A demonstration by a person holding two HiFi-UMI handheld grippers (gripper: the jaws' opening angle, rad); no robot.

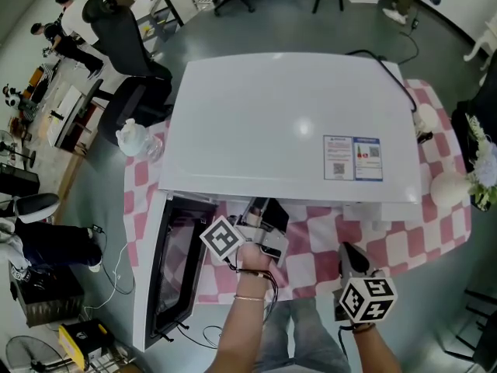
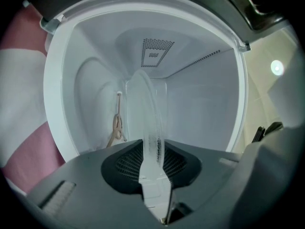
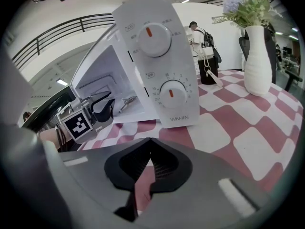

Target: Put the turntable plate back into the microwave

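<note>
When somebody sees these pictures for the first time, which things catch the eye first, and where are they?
A large white microwave sits on a pink and white checked cloth, its door open at the left. Inside it, the left tool grips the rim of a clear glass plate. The right tool hangs shut and empty over the cloth, and a white vase of flowers stands at the cloth's right end.

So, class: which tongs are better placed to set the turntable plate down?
Left. The left tongs grip the turntable plate inside the microwave; the right tongs are shut and empty outside.
</note>
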